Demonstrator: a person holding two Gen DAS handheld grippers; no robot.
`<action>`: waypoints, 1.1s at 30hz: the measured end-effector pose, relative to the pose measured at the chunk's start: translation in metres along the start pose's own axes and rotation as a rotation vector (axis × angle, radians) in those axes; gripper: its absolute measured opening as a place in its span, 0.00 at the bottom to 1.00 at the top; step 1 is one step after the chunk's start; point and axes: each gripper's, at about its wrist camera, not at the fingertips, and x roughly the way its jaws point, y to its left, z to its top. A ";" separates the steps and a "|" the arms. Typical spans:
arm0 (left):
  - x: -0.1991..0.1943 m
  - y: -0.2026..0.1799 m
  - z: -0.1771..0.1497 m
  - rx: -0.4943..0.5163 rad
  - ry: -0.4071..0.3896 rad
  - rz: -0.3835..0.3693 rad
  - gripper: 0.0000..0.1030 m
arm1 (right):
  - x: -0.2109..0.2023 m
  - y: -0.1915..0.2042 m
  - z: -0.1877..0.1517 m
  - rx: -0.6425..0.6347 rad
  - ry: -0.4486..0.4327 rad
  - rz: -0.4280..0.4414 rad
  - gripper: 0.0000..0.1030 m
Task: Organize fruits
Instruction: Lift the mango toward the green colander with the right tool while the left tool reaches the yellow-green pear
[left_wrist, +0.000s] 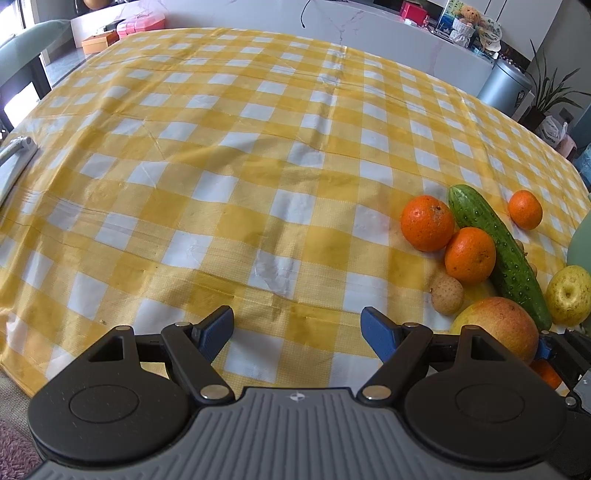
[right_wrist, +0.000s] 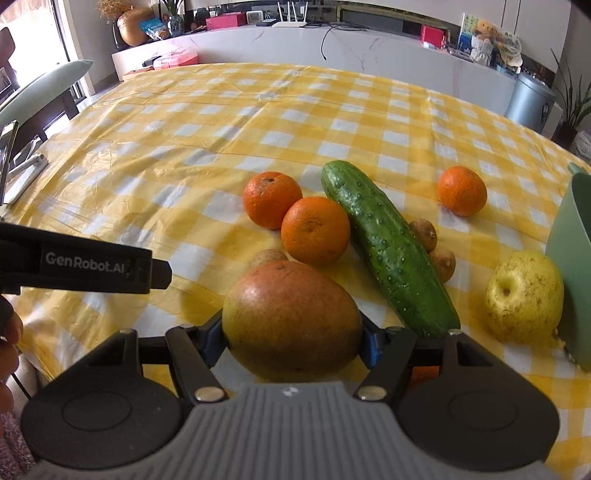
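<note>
My right gripper (right_wrist: 293, 338) is shut on a red-yellow mango (right_wrist: 291, 317) at the near edge of the checked tablecloth; the mango also shows in the left wrist view (left_wrist: 498, 328). Beyond it lie a cucumber (right_wrist: 388, 247), two touching oranges (right_wrist: 316, 230) (right_wrist: 271, 199), a third orange (right_wrist: 461, 190) set apart, small brown longans (right_wrist: 424, 232) and a yellow apple (right_wrist: 524, 295). My left gripper (left_wrist: 297, 332) is open and empty over bare cloth, left of the fruit. It sees the oranges (left_wrist: 426, 223), cucumber (left_wrist: 498, 251) and apple (left_wrist: 569, 295).
A green container (right_wrist: 572, 280) stands at the right edge beside the apple. The left gripper's body (right_wrist: 85, 267) reaches in from the left. A metal stand (left_wrist: 14, 155) lies at the table's left edge. A chair (right_wrist: 40, 92) stands at the far left.
</note>
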 end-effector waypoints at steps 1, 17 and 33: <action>0.000 0.000 0.000 0.002 0.000 0.002 0.89 | 0.000 0.001 0.000 -0.003 -0.001 -0.002 0.63; 0.002 -0.006 -0.002 0.035 -0.014 0.024 0.90 | -0.025 -0.007 0.000 0.045 -0.105 0.030 0.63; -0.050 -0.091 -0.015 0.336 -0.289 -0.195 0.89 | -0.123 -0.097 -0.024 0.189 -0.255 -0.156 0.63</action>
